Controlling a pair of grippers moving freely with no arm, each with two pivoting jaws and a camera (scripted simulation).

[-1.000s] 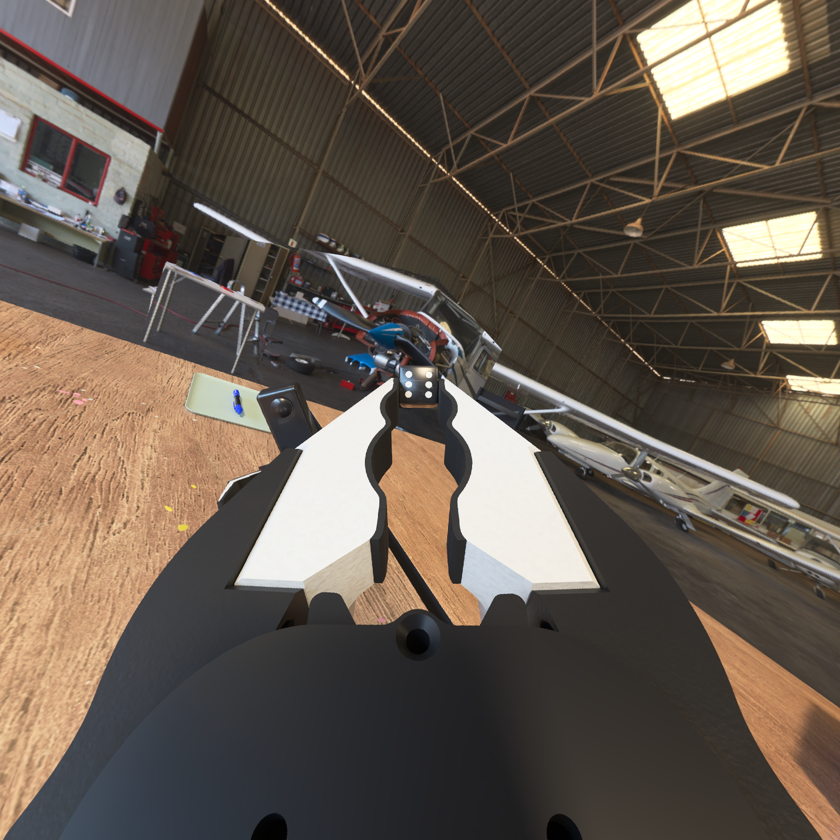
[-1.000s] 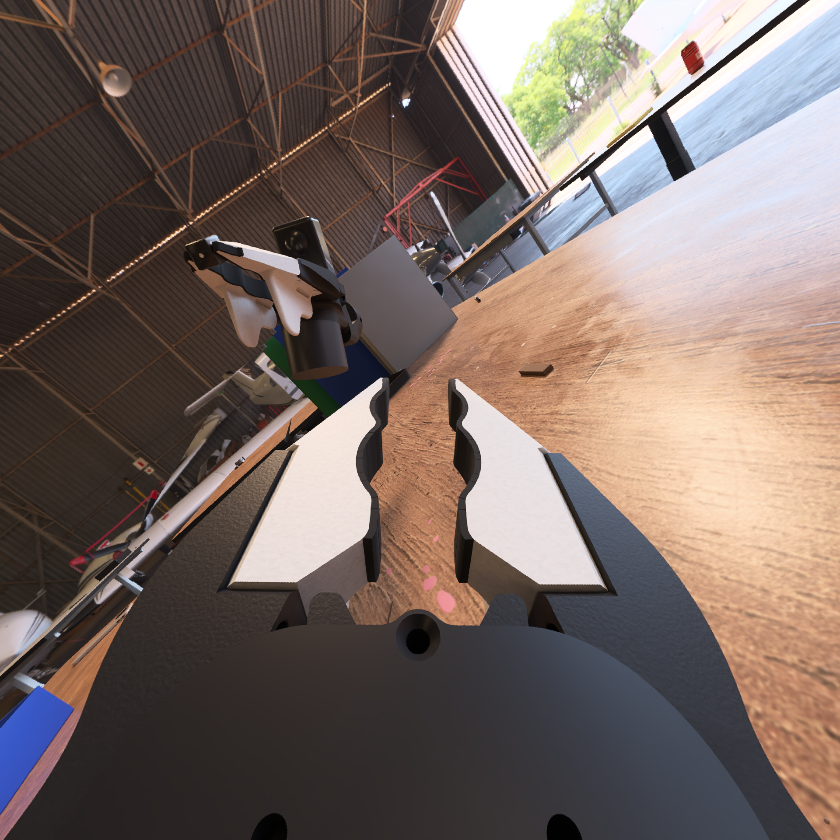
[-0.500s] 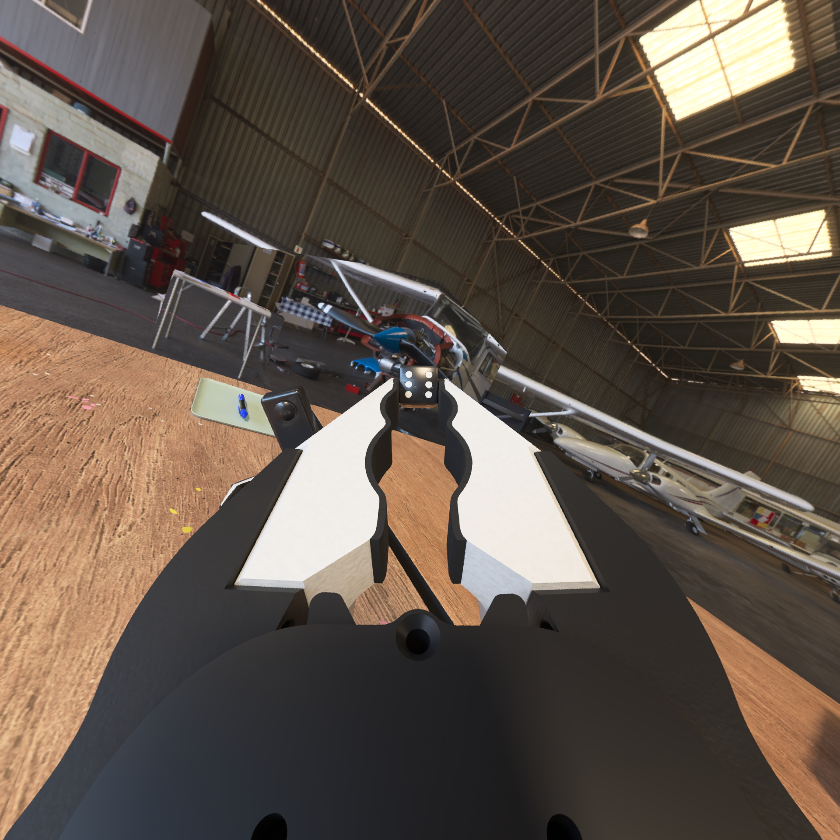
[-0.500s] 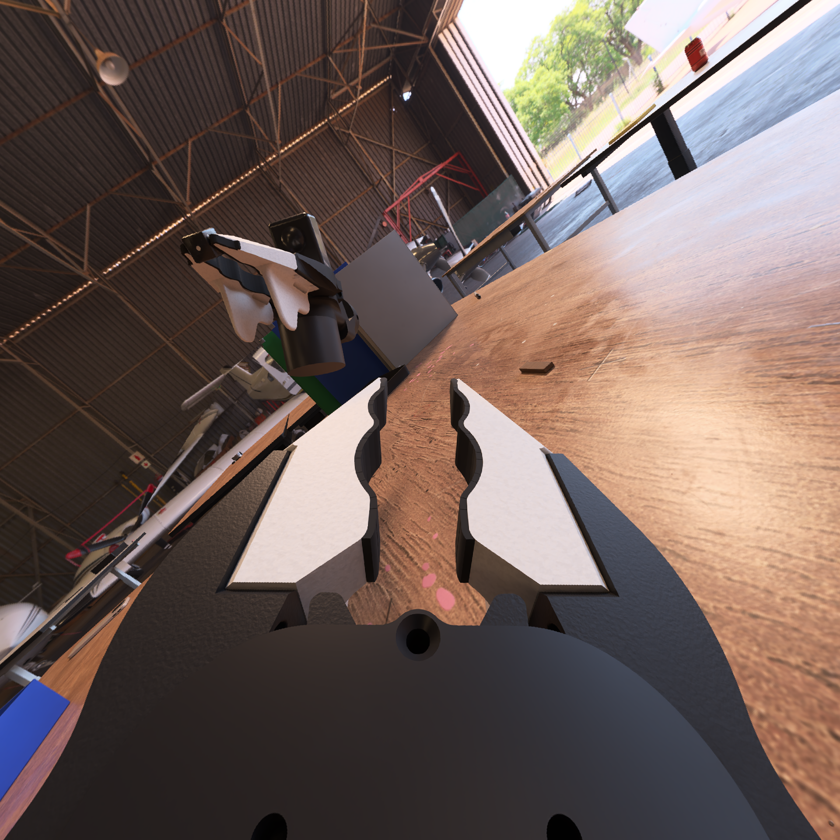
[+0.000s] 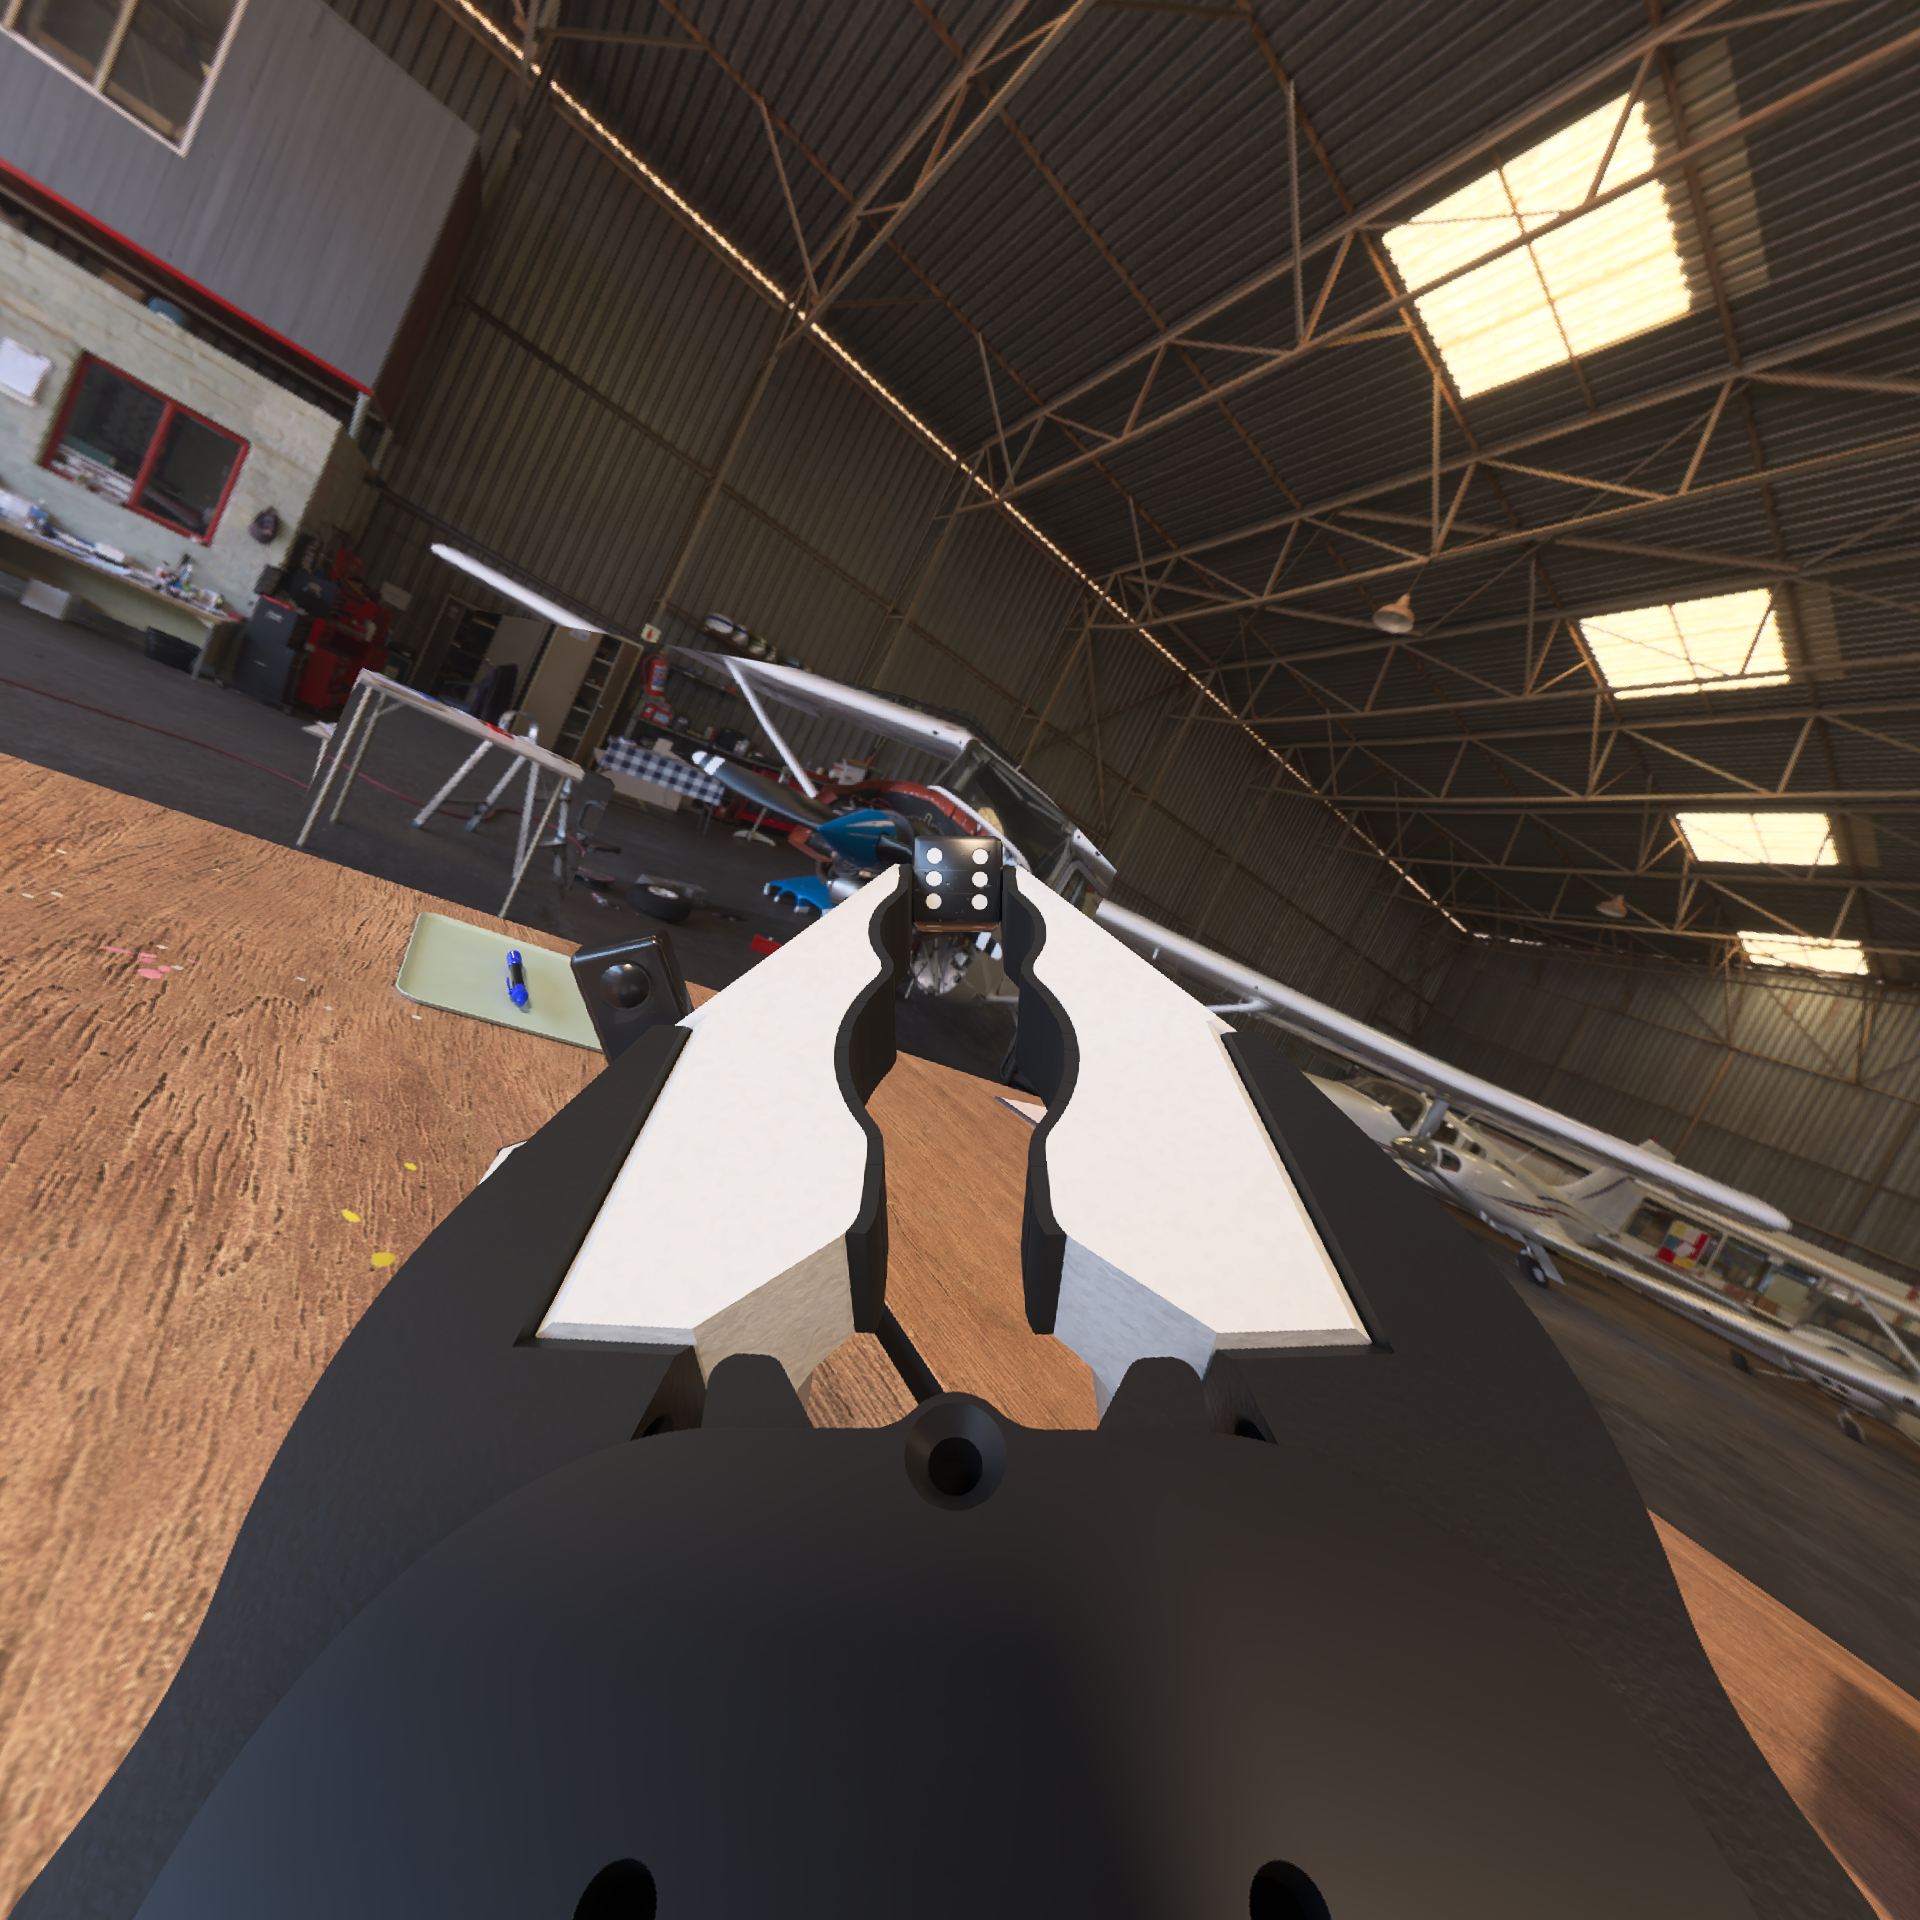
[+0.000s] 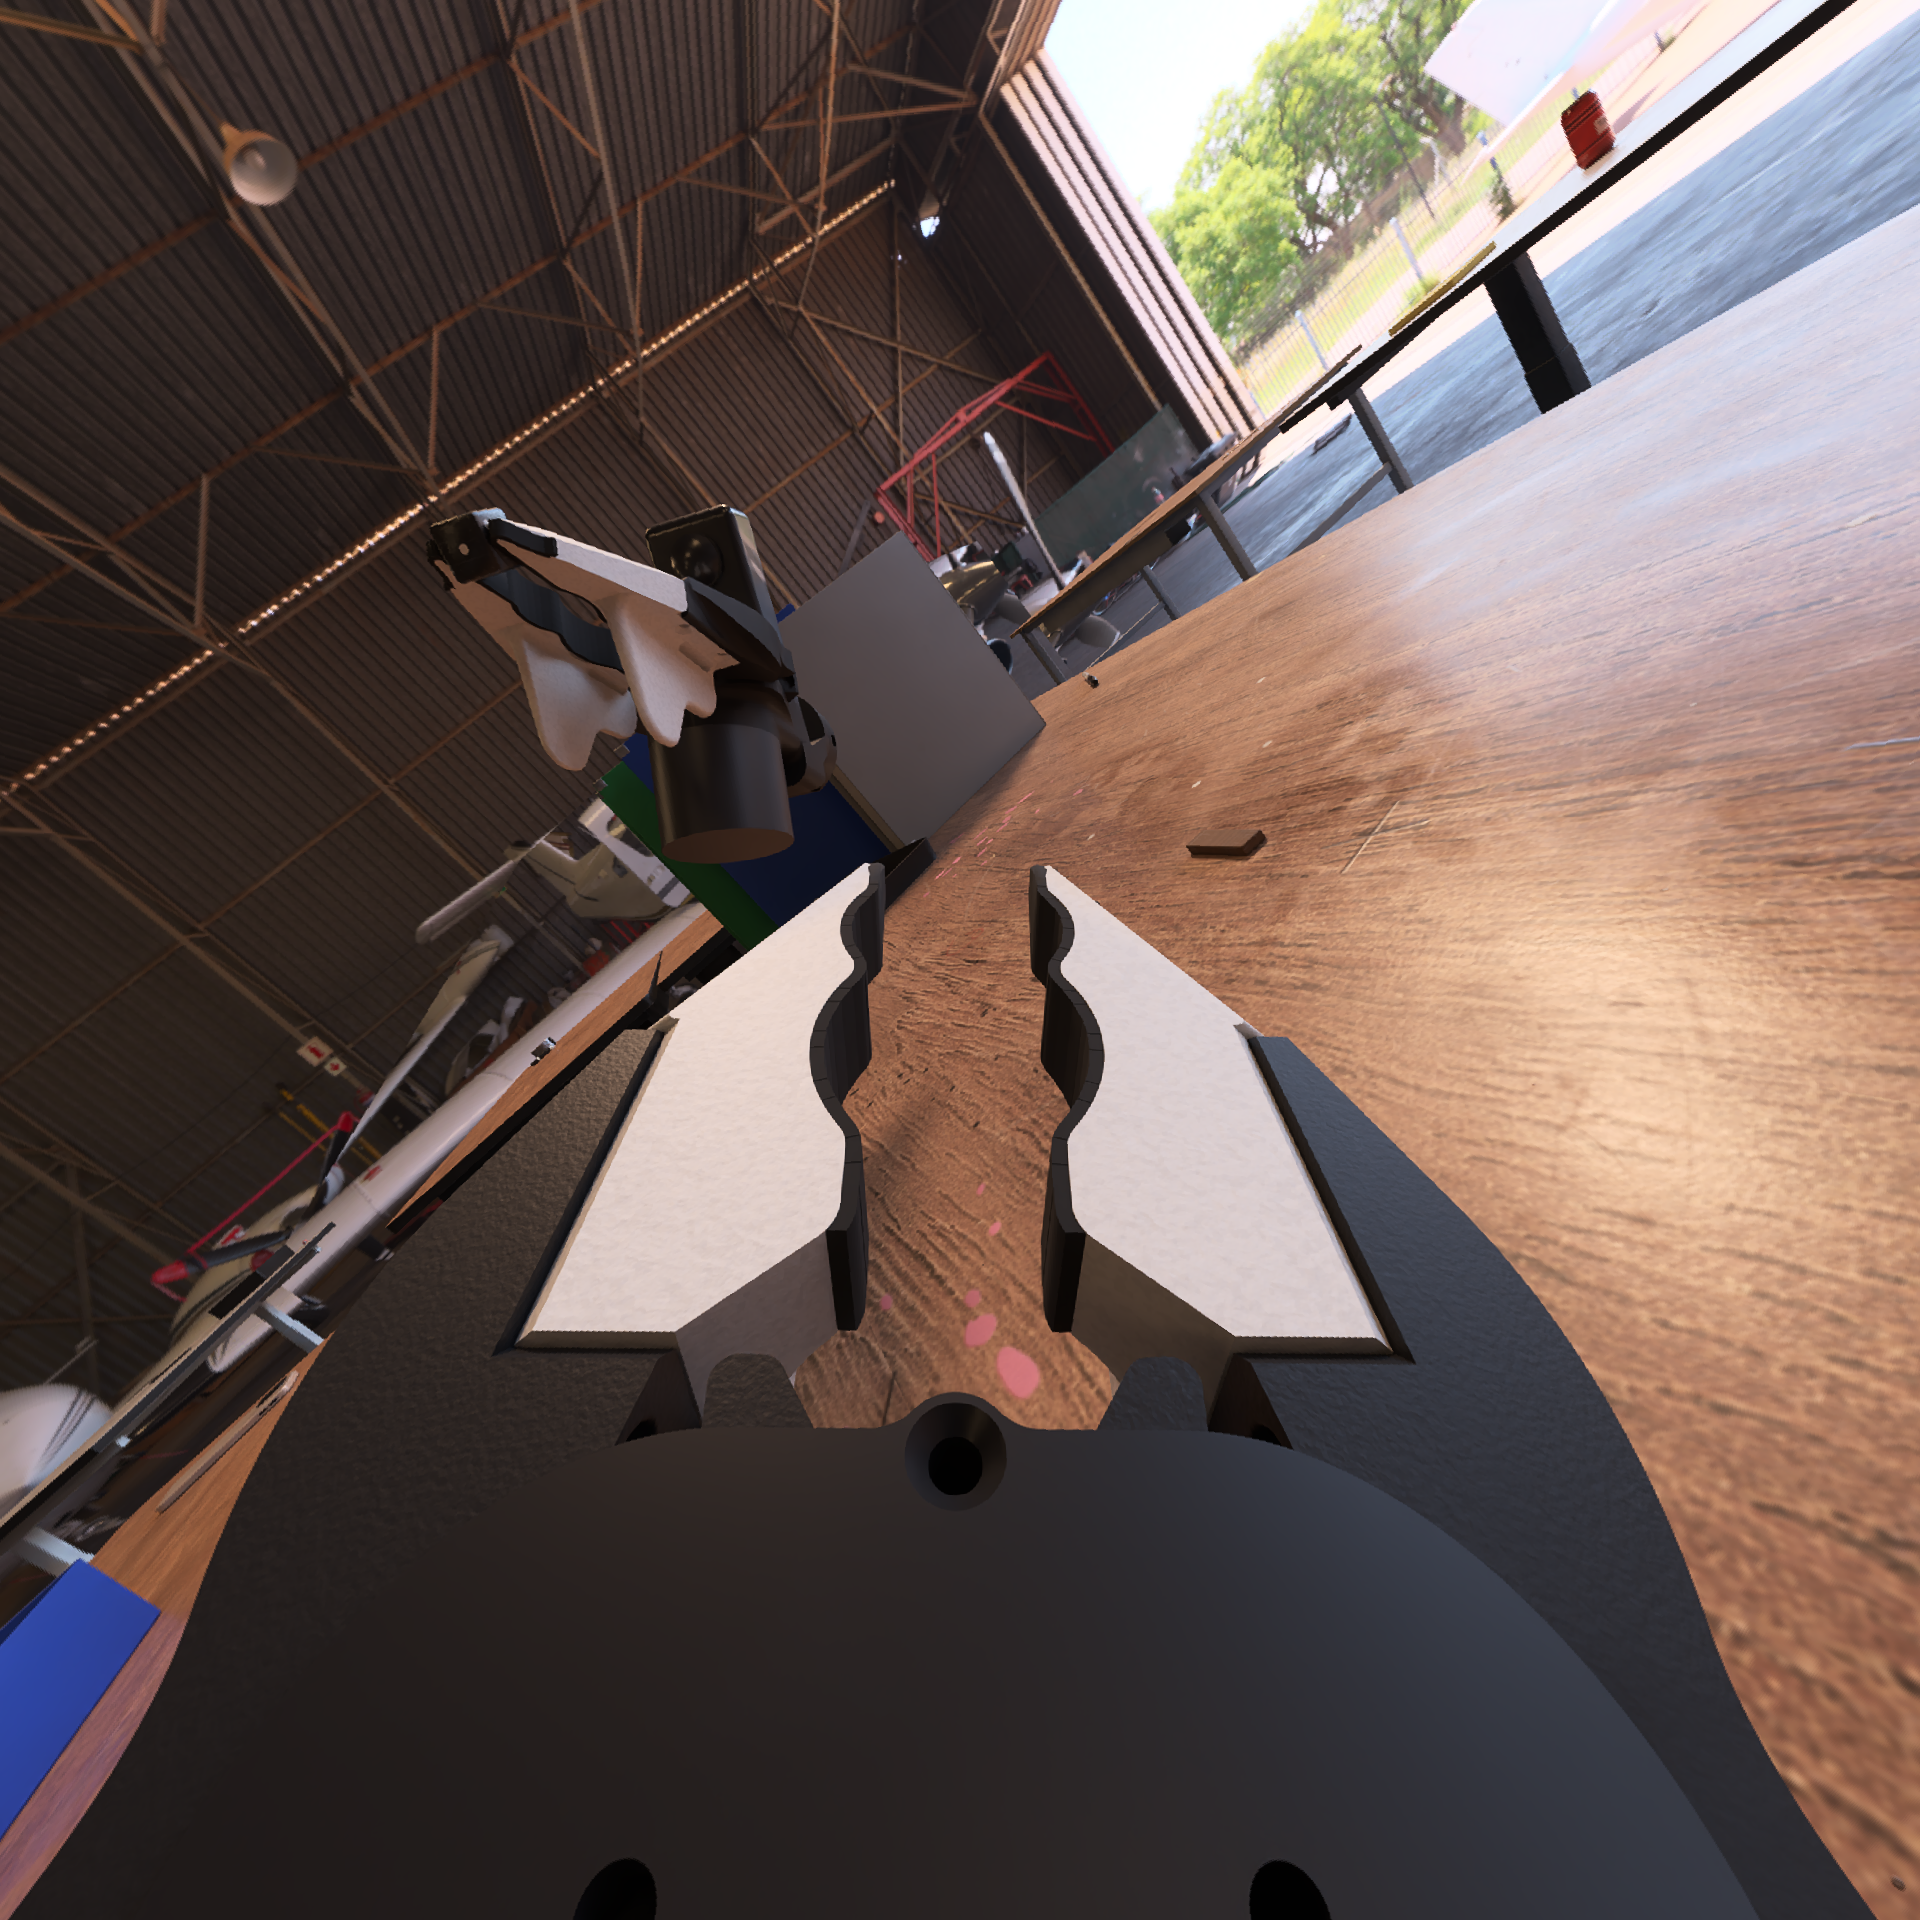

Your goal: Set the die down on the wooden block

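My left gripper (image 5: 956,896) is shut on a black die with white pips (image 5: 957,879), pinched at the fingertips and held up above the wooden table (image 5: 187,1195). In the right wrist view the left gripper (image 6: 470,548) hangs in the air, up and to the left. A small flat brown block (image 6: 1226,844) lies on the table ahead and right of my right gripper (image 6: 956,883), which is open, empty and low over the table. A part of the right gripper (image 5: 627,989) shows behind my left finger.
A pale green tray (image 5: 457,971) with a blue pen (image 5: 515,979) lies at the table's far left edge. A grey panel (image 6: 904,686) and a blue and green box (image 6: 800,862) stand behind the left gripper. A blue object (image 6: 62,1662) sits at the lower left.
The left gripper has risen a little and tipped upward with the die still held. The right gripper has hardly moved and stays open.
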